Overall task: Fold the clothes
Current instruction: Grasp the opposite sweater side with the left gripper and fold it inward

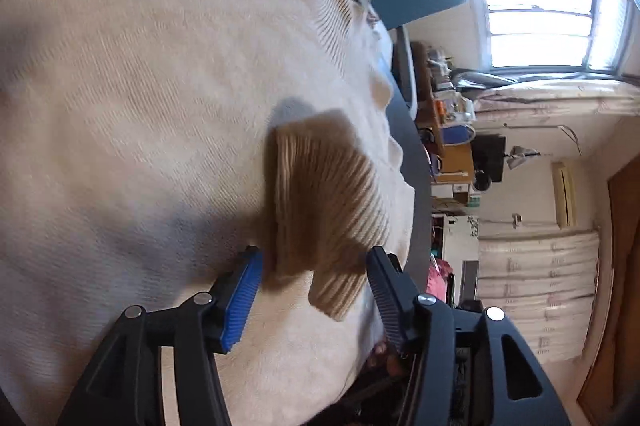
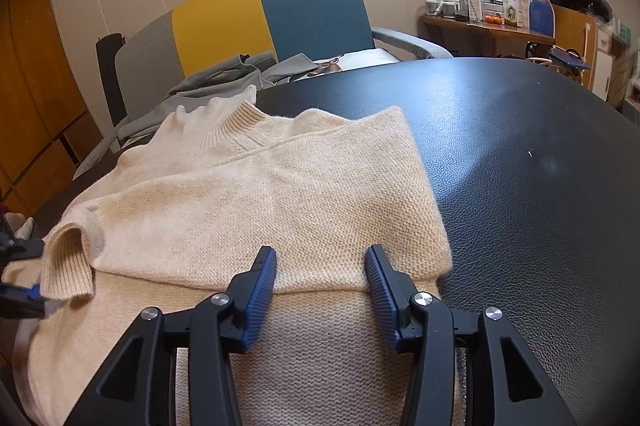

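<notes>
Cream sweater [image 2: 256, 194] lies part-folded on the black table [image 2: 540, 146], seemingly ungripped.

Left gripper [image 1: 314, 258] gaping — right gripper [image 2: 320, 256] parted

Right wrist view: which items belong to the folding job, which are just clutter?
Job: cream sweater, its ribbed cuff, black table, left gripper, right gripper.
Clutter: grey garment, sofa, cluttered desk.

The sweater [image 1: 140, 114] looks smeary — its bottom runs off the edge, and it hides the table [image 2: 520, 154] underneath.
</notes>
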A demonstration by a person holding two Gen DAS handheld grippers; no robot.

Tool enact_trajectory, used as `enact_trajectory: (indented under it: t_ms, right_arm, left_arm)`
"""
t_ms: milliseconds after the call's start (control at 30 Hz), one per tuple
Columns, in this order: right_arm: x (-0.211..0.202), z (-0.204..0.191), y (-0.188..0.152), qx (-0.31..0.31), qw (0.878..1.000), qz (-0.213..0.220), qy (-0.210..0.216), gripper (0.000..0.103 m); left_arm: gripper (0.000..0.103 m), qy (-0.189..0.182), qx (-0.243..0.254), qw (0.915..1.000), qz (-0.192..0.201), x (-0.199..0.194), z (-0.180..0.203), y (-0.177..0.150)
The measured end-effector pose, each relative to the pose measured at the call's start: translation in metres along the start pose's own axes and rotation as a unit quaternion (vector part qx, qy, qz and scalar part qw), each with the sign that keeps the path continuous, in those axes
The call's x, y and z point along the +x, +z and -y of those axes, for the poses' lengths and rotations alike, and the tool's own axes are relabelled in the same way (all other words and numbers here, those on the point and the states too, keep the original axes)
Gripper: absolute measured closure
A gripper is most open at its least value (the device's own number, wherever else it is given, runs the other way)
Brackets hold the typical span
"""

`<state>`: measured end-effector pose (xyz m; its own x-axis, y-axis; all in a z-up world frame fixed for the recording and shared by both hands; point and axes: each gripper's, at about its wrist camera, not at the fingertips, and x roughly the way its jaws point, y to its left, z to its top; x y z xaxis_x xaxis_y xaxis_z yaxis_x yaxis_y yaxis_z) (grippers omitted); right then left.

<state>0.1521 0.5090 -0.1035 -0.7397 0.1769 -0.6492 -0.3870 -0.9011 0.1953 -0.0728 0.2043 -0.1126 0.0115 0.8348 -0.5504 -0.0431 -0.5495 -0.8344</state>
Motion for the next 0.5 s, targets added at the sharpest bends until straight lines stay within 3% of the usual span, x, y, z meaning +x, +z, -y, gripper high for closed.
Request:
enact_trajectory:
  t_ms: [100, 133, 200, 233, 300, 367, 433, 500]
  right_arm:
    - [0.000, 0.000, 0.000, 0.001, 1.000, 0.000, 0.001, 0.055]
    - [0.000, 0.000, 0.000, 0.001, 1.000, 0.001, 0.001, 0.055]
    - [0.001, 0.000, 0.000, 0.001, 1.000, 0.000, 0.001, 0.055]
    - [0.001, 0.000, 0.000, 0.001, 1.000, 0.000, 0.000, 0.055]
    - [0.001, 0.000, 0.000, 0.001, 1.000, 0.001, 0.000, 0.055]
    - [0.001, -0.001, 0.000, 0.002, 1.000, 0.001, 0.001, 0.055]
    - [0.001, -0.001, 0.000, 0.003, 1.000, 0.001, 0.002, 0.054]
    - [0.001, -0.001, 0.000, 0.003, 1.000, 0.001, 0.002, 0.054]
  left_arm:
    - [0.049, 0.001, -0.002, 0.9999, 0.015, 0.016, 0.008, -0.004]
    - [0.053, 0.005, 0.006, 0.9999, 0.012, 0.019, 0.011, -0.003]
    - [0.074, 0.011, 0.005, 0.9999, -0.002, 0.024, 0.011, -0.001]
    - [0.091, 0.008, 0.000, 0.9999, -0.008, 0.025, 0.010, 0.001]
    - [0.091, 0.001, -0.002, 1.0000, -0.006, 0.016, 0.010, 0.007]
    - [0.091, 0.023, 0.049, 0.9985, 0.009, -0.005, 0.026, 0.016]
    - [0.091, 0.050, 0.100, 0.9934, 0.025, -0.029, 0.041, 0.029]
    - [0.091, 0.093, 0.153, 0.9830, 0.037, -0.052, 0.056, 0.045]
